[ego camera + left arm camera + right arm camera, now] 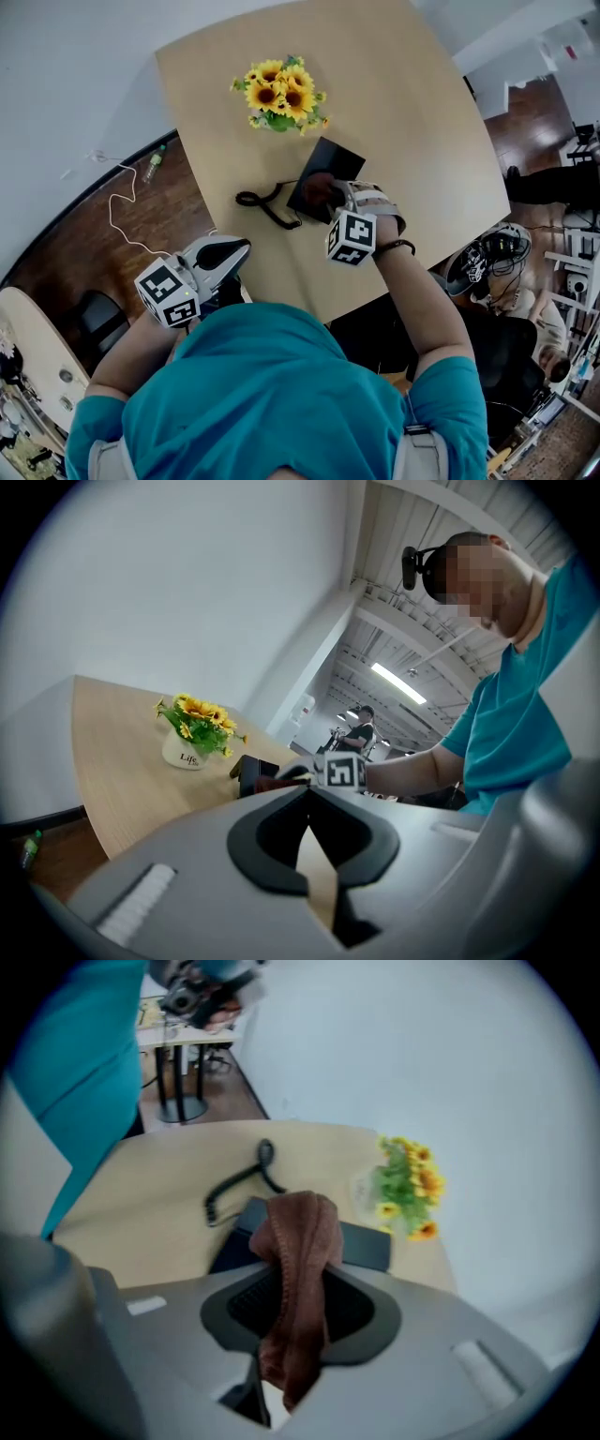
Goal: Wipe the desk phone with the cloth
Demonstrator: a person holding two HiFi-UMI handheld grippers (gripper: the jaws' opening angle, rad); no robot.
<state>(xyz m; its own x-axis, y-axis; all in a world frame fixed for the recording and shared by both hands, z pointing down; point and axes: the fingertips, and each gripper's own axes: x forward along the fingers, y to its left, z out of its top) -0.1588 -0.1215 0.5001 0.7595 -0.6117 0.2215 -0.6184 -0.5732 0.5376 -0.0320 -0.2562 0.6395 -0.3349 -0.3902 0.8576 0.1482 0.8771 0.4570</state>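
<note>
**Right gripper clamps cloth over phone; left gripper closed and empty**

Right gripper [292, 1274]: jaws closed tight on a brown cloth [298, 1237]. The cloth is pinched between them, with one bunch folding up past the tips and a tail hanging back toward the camera. There is no visible gap between the jaws apart from the cloth's thickness.

Just beyond the tips lies the black desk phone [367, 1246], flat on the table [150, 1218]. In the head view the cloth [318, 190] sits over the near part of the phone [330, 157]. It appears to be on the phone's surface, but whether it is pressing cannot be told. The right gripper's marker cube [352, 238] faces up, and the person's hand [377, 208] is strapped in behind it.

Left gripper [307, 799]: jaw tips together, with nothing between them. Only a thin wedge of table colour shows behind the tips. In the head view the left gripper [225, 255] hangs at the near edge of the table [412, 122], well apart from the phone and touching nothing.

The phone's coiled black cord [262, 202] lies on the table left of the phone and runs toward its near corner. A pot of sunflowers [279, 94] stands beyond the phone, near it but not touching. The pot is white in the left gripper view [184, 752].

Off the table's left side there is a wood floor [169, 211] with a white cable [120, 217] and a bottle [153, 165] on it.
</note>
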